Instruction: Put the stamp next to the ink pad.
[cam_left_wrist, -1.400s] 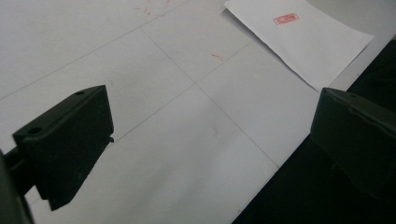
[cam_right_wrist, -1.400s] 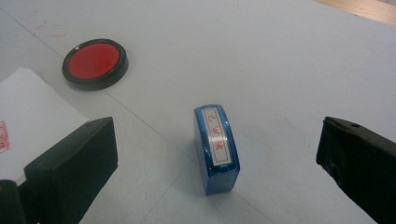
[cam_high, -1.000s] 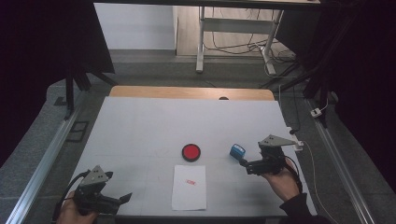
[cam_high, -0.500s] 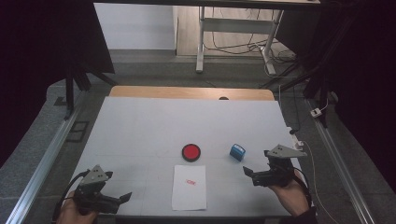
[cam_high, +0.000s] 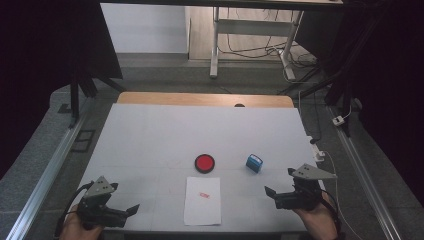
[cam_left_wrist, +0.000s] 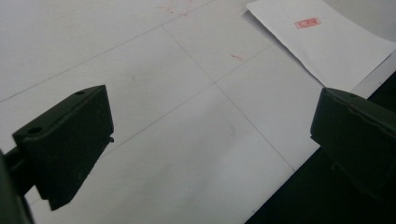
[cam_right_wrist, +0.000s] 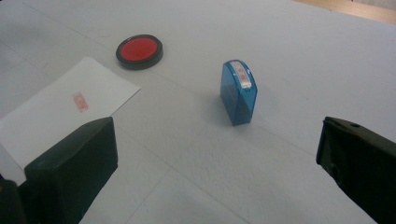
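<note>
Right gripper, black with 2 jaws and a grey three-cornered plate on top, is held in the person's right hand near the table's front right corner. Its jaws stand wide apart with nothing between them, and they face leftward across the table. In the right gripper view, the small blue plastic stamp stands upright on the white table surface ahead of the jaws, apart from both. In the high view the same stamp sits just beyond the gripper, toward the table's middle.

Left of the stamp lies the round red ink pad in a black rim, near it but not touching. In front of the pad is the white rectangular sheet of paper, flat on the table, bearing 1 small red stamped mark in its upper half.

Left gripper, also black, is held in the person's left hand at the front left edge of the table, well apart from the stamp. Its jaws are likewise spread wide and hold nothing; in the left gripper view they frame bare table, with the paper farther off.
</note>
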